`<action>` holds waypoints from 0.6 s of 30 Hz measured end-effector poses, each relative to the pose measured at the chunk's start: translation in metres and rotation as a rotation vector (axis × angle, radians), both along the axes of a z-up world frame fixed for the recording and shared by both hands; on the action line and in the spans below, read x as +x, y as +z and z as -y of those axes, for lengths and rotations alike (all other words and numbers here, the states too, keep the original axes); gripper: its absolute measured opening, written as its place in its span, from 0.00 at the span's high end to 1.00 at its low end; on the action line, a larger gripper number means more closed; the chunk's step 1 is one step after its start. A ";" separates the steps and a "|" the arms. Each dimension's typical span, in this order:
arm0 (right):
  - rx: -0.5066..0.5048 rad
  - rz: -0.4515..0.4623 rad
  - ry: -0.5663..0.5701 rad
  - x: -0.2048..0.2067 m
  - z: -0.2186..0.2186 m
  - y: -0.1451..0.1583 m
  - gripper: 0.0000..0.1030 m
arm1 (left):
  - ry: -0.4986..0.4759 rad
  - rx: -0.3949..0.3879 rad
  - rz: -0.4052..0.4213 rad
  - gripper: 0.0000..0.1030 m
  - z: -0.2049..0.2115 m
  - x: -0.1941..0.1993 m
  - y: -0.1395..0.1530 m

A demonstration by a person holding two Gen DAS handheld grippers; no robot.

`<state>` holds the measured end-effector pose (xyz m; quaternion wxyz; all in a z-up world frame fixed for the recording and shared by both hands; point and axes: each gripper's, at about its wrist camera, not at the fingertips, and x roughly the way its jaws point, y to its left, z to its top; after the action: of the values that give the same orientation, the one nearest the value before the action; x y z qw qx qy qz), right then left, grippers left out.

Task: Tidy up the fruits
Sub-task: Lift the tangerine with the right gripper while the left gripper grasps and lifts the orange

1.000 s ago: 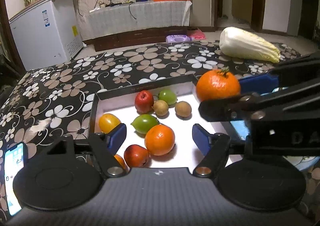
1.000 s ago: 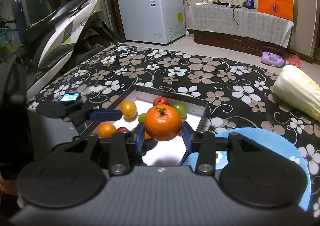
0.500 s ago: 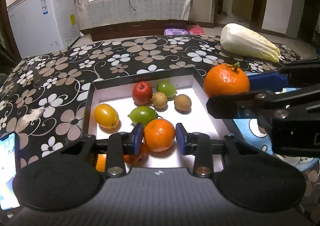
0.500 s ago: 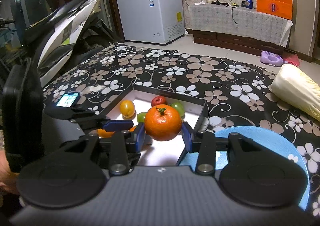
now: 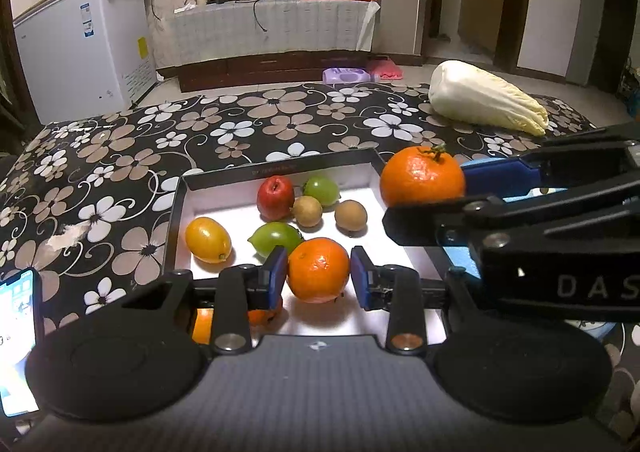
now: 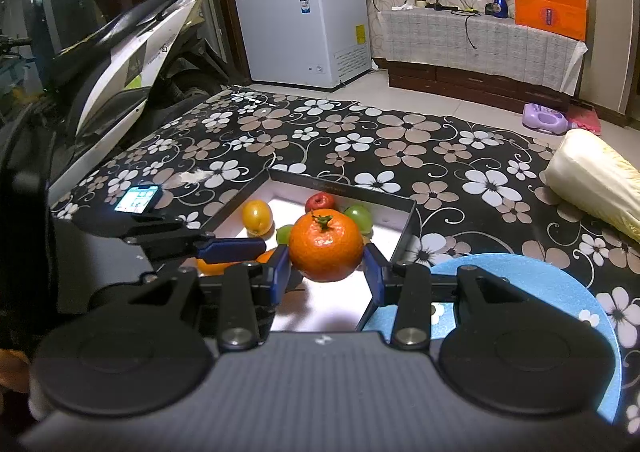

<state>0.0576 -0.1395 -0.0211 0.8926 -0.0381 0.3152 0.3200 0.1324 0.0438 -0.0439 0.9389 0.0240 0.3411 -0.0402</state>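
now the smaller orange [image 5: 319, 269] sits between the left gripper [image 5: 319, 275] pads, low in the white box [image 5: 224, 192]; those jaws have just been closing, and the pads look pressed to its sides, so a lift out seems next. a second earlier they stood wide, with the fruit ahead of the fingertips. beyond them lie a green fruit [image 5: 276, 238], a yellow one [image 5: 208, 239] and a red apple [image 5: 275, 192]. the right gripper [image 6: 326, 266] pinches the stemmed orange [image 6: 326, 246] as before, above the box's near corner, beside the blue plate [image 6: 540, 284].
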 end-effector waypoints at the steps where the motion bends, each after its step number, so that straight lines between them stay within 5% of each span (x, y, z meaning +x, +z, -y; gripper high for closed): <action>1: 0.000 0.001 -0.001 0.000 0.000 0.000 0.58 | -0.001 -0.002 0.002 0.61 0.001 -0.001 0.001; 18: 0.040 0.018 -0.033 0.000 0.012 0.007 0.58 | -0.038 -0.006 0.038 0.61 0.018 -0.006 0.012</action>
<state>0.0576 -0.1514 -0.0137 0.9013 -0.0179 0.3011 0.3110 0.1266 0.0254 -0.0321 0.9443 0.0286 0.3226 -0.0586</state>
